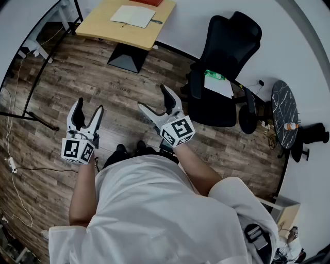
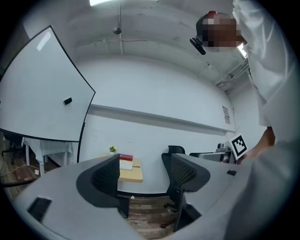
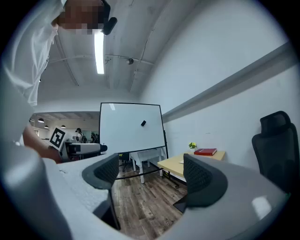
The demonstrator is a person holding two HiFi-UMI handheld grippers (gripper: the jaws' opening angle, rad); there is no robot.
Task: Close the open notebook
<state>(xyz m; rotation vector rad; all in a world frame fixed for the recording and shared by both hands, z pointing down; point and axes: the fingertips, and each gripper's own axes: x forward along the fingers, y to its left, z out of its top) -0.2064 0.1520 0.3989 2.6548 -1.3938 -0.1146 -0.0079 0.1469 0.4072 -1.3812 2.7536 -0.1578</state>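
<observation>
We hold both grippers out level, well short of the desk, and the notebook lies open.

We stand on the wood floor (image 1: 67, 72), well back from the desk (image 1: 100, 28). The notebook (image 1: 133, 15) lies open on the desk's top, and a red book (image 1: 149, 2) sits just beyond it at the desk's far edge. Our left gripper (image 1: 88, 108) has its jaws spread wide with nothing between them. Our right gripper (image 1: 153, 98) is just as wide and empty. A black office chair (image 1: 227, 56) stands to the right of the desk.
</observation>
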